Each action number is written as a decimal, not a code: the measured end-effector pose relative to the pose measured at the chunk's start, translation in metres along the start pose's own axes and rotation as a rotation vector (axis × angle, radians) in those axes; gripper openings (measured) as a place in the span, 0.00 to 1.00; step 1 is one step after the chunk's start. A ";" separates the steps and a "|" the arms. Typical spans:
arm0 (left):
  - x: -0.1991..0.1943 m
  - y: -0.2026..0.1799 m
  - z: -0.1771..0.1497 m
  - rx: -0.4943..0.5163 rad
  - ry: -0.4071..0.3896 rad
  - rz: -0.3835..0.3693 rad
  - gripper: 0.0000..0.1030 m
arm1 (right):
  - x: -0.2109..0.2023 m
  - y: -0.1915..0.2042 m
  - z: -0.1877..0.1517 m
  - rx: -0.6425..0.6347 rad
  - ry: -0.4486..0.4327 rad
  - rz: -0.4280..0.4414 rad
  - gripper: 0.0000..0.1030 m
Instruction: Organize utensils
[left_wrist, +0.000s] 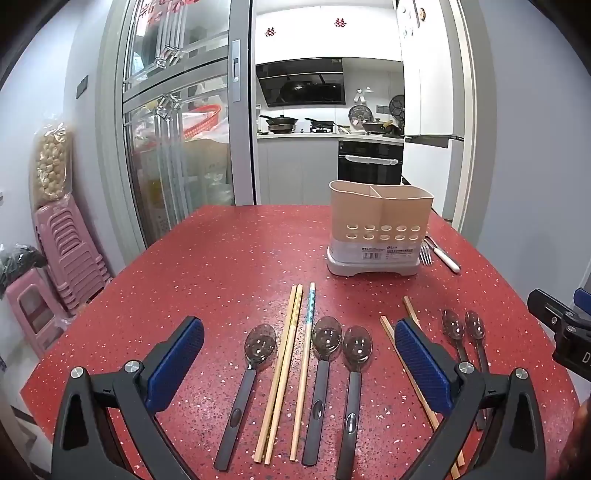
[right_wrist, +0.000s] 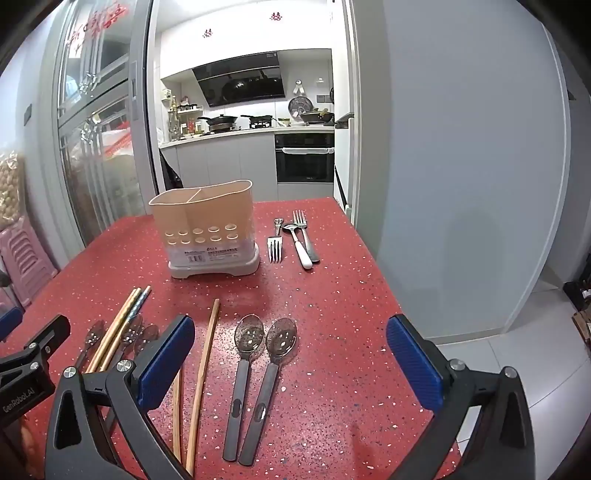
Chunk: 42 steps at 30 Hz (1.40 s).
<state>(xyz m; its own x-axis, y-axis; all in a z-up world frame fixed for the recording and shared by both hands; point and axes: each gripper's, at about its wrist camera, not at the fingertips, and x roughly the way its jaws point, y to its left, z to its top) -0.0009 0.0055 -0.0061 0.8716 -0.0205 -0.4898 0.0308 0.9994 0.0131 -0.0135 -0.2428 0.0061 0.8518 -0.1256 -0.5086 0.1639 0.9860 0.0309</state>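
Both left tongs and right tongs gape wide, empty, above the spoons.

The red speckled tabletop looks like polished stone. The beige utensil holder is matt plastic. At lower centre, spoons have glossy translucent bowls, apparently plastic; the chopsticks are bare wood. At upper right, forks gleam as metal.
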 end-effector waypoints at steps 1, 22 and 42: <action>0.000 0.000 0.000 0.003 0.000 0.000 1.00 | 0.001 0.000 0.000 0.000 0.002 0.000 1.00; 0.000 -0.005 0.002 0.008 0.000 -0.006 1.00 | 0.004 0.002 -0.001 -0.003 0.002 0.001 1.00; 0.001 -0.008 0.001 0.008 -0.002 -0.007 1.00 | 0.005 0.004 -0.002 -0.006 0.004 0.002 1.00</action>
<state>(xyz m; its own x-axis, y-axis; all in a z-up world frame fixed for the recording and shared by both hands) 0.0002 -0.0021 -0.0054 0.8724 -0.0275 -0.4881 0.0407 0.9990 0.0165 -0.0096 -0.2395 0.0023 0.8504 -0.1233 -0.5115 0.1593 0.9869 0.0270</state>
